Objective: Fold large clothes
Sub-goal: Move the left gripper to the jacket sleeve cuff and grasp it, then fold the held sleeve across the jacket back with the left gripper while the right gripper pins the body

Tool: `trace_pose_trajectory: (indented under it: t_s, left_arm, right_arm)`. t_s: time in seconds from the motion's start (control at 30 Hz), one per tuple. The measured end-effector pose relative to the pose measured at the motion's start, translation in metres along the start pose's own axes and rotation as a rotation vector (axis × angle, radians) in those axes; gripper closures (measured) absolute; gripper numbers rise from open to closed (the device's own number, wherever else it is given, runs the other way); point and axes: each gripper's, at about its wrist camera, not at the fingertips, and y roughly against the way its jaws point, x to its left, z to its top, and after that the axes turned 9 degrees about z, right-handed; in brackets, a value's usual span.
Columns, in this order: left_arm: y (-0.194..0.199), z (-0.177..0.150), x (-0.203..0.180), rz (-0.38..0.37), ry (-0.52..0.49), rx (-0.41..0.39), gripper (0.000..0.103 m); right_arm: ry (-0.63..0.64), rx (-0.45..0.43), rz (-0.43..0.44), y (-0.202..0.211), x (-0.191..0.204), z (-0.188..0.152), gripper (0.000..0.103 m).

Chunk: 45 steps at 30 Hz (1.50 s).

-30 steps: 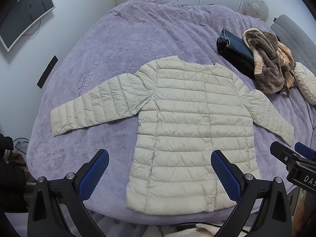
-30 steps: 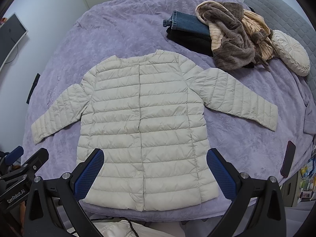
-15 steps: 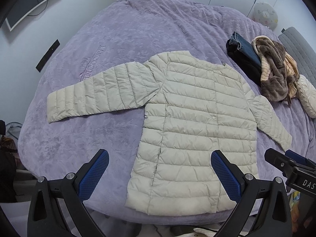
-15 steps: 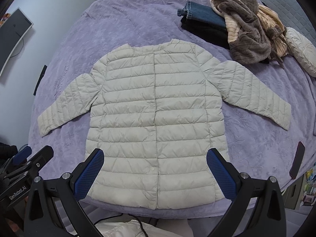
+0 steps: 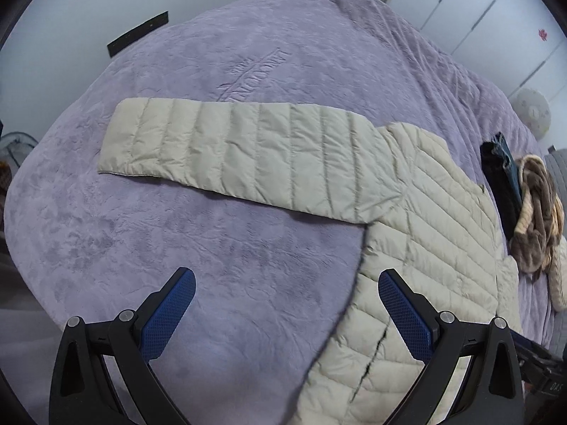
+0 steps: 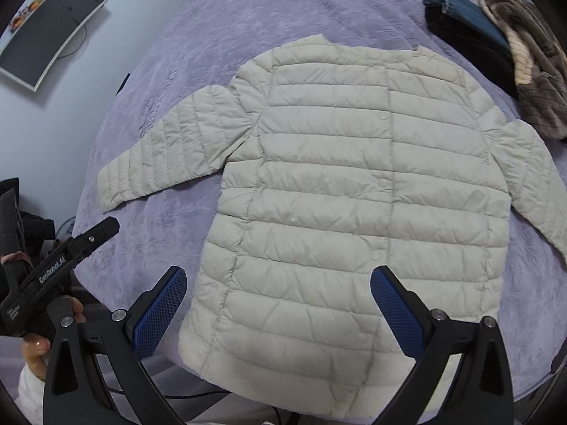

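Note:
A cream quilted puffer jacket point(image 6: 336, 184) lies flat on the purple bed, front up, both sleeves spread out. In the left wrist view its left sleeve point(image 5: 241, 152) stretches across the middle and the body point(image 5: 436, 255) runs off to the right. My left gripper point(image 5: 283, 304) is open and empty, above the bedspread just below that sleeve; it also shows in the right wrist view point(image 6: 63, 262) at the left edge. My right gripper point(image 6: 278, 304) is open and empty, over the jacket's hem.
A pile of other clothes, jeans and a brown fleece point(image 6: 524, 63), lies at the bed's far right, also in the left wrist view point(image 5: 531, 209). A monitor point(image 6: 46, 32) hangs on the left wall. The purple bedspread point(image 5: 212, 248) surrounds the jacket.
My left gripper has swung left and moved closer to the bed, now facing the left sleeve. My right gripper has moved closer to the jacket's hem. Both stay open.

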Motion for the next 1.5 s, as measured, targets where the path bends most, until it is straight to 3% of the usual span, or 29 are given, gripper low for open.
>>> trace_pose_trajectory:
  t_s: [0.17,0.33,0.5,0.53,0.6,0.67,0.73,1.03,1.1,1.17,1.2,1.23,1.5]
  left_arm:
    - [-0.042,0.019,0.046,-0.033,0.146,0.003,0.000]
    - [-0.081,0.034,0.076,-0.068,0.266,0.002,0.000]
    - [-0.109,0.044,0.088,-0.092,0.318,-0.008,0.000]
    - [-0.115,0.046,0.089,-0.099,0.328,-0.008,0.000]
    - [-0.124,0.049,0.093,-0.107,0.345,-0.011,0.000]
    - [-0.133,0.053,0.094,-0.109,0.360,-0.014,0.000]
    - [-0.141,0.056,0.096,-0.107,0.371,-0.017,0.000]
    - [-0.155,0.073,0.091,-0.029,0.386,-0.079,0.001]
    - [-0.156,0.078,0.089,-0.003,0.391,-0.087,0.020]
    - [-0.156,0.084,0.088,0.014,0.373,-0.084,0.055]
    - [-0.155,0.086,0.089,-0.013,0.368,-0.087,0.069]
    - [-0.154,0.088,0.090,-0.063,0.365,-0.084,0.093]
    - [-0.094,0.106,0.048,-0.186,0.224,-0.209,0.095]
  right_arm:
    - [0.058,0.060,-0.029,-0.046,0.013,0.025,0.000]
    - [0.098,0.041,-0.017,-0.087,0.025,0.058,0.000]
    - [0.151,-0.014,-0.011,-0.119,0.039,0.092,0.005]
    - [0.166,-0.026,-0.006,-0.125,0.041,0.097,0.010]
    - [0.188,-0.011,-0.005,-0.142,0.044,0.108,0.059]
    - [0.172,0.006,0.028,-0.158,0.041,0.117,0.076]
    - [0.165,0.007,0.028,-0.171,0.037,0.123,0.081]
    - [0.146,0.035,0.028,-0.210,0.023,0.130,0.081]
    - [0.134,0.029,0.034,-0.212,0.023,0.132,0.081]
    - [0.136,0.021,0.034,-0.213,0.025,0.133,0.081]
    - [0.138,0.018,0.034,-0.212,0.023,0.131,0.081]
    - [0.140,0.014,0.034,-0.212,0.023,0.131,0.081]
    - [0.117,-0.014,0.071,-0.207,0.012,0.114,0.081]
